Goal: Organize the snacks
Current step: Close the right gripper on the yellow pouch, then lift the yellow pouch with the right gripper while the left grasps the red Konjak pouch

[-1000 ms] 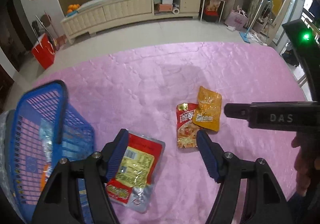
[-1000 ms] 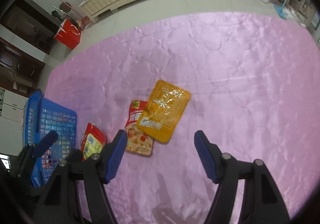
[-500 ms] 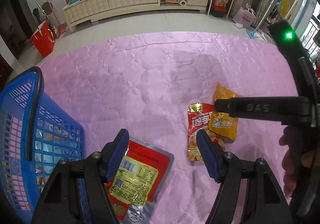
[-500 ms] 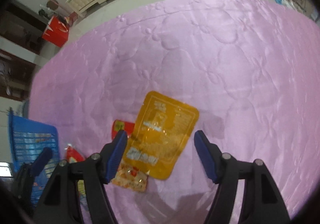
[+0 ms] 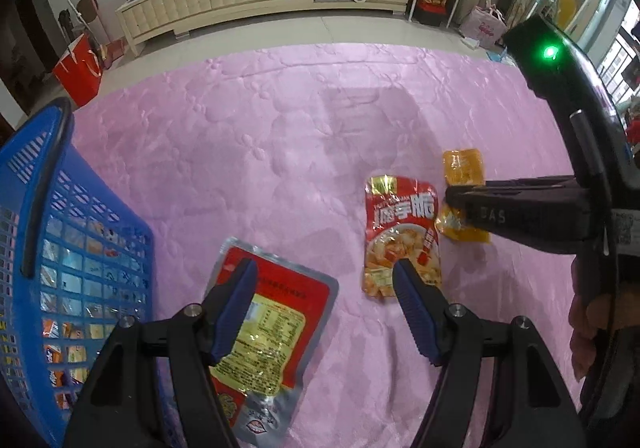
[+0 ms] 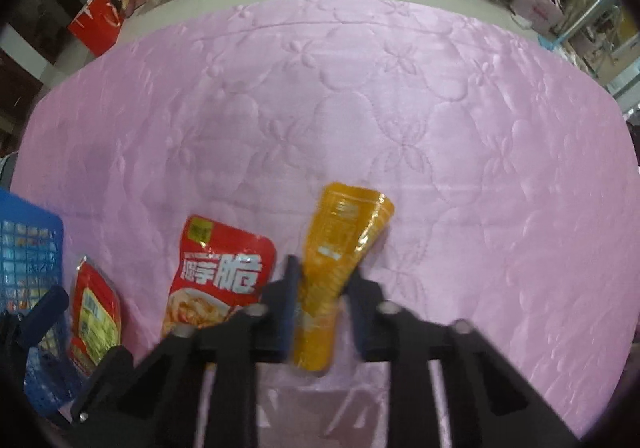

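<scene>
Three snack packets lay loose on the pink quilted bed cover [image 6: 400, 96], and the orange packet [image 6: 340, 244] had just been taken: the right tool [image 6: 322, 280], open above it half a second earlier, had closed on it, pinching the pouch so its sides curled upward into a trough. That made it the next snack likely bound for the blue basket [image 5: 52, 232], which stood at the left edge of the cover with wrapped snacks already inside. Just beside it the red packet with white lettering [image 6: 218, 272] lay flat and was now fully uncovered. The left tool [image 5: 324, 288] hovered with its jaws apart over the red-and-yellow packet [image 5: 264, 324] next to the basket, gripping nothing.
</scene>
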